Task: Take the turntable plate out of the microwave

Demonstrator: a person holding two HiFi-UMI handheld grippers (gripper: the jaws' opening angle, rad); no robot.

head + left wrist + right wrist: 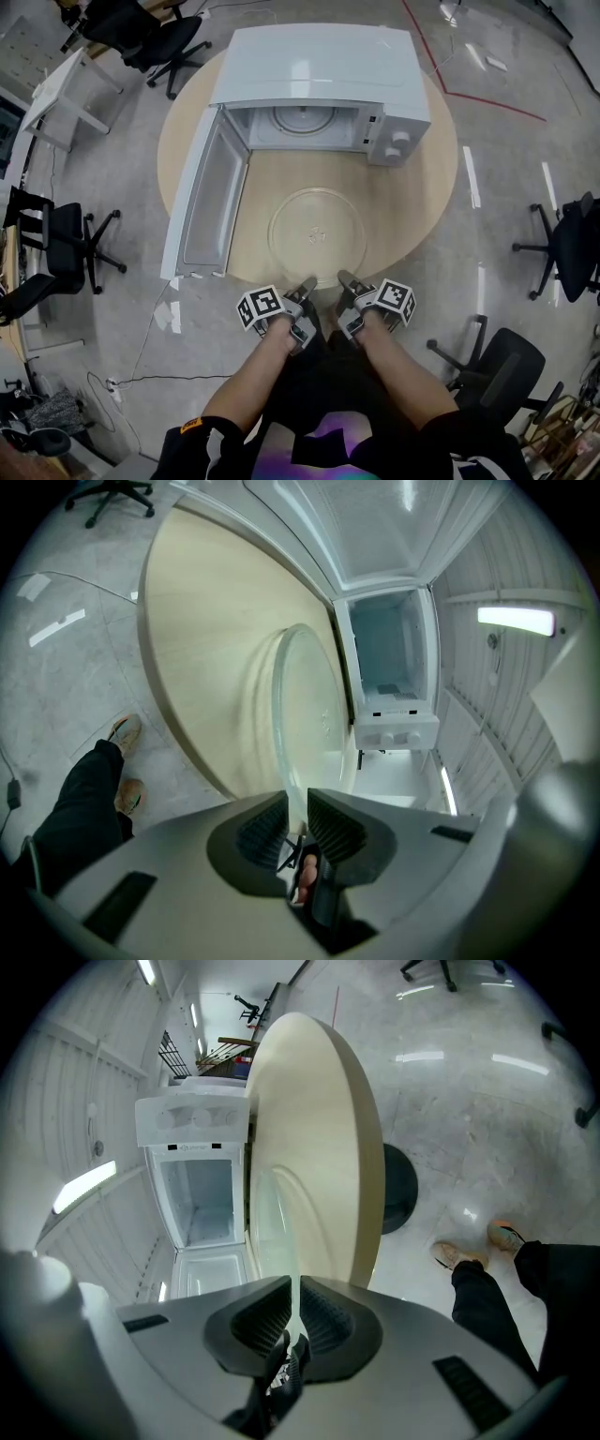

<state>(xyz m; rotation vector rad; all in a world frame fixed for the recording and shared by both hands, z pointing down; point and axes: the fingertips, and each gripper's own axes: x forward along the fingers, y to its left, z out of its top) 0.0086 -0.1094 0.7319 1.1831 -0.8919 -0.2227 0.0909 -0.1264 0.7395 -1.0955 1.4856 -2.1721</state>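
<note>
Nearest the head camera: bare forearms and dark shorts of a person, cut off by the lower edge. Just beyond, left gripper and right gripper, each with a cube of black-and-white square markers, side by side at the near edge of the round pale wooden table. Both pinched on the near rim of the clear round glass turntable plate; in each gripper view, ribbed dark pads pressed to the thin glass edge from either side. Plate out of the oven, over the tabletop in front of the white microwave; resting or slightly lifted, impossible to tell. Hinged door wide open to the left, roller ring on the cavity floor. Print beside the two knobs too small to read. Orange tag on the sleeve likewise illegible. Black office chairs on the grey floor, partly cropped.
</note>
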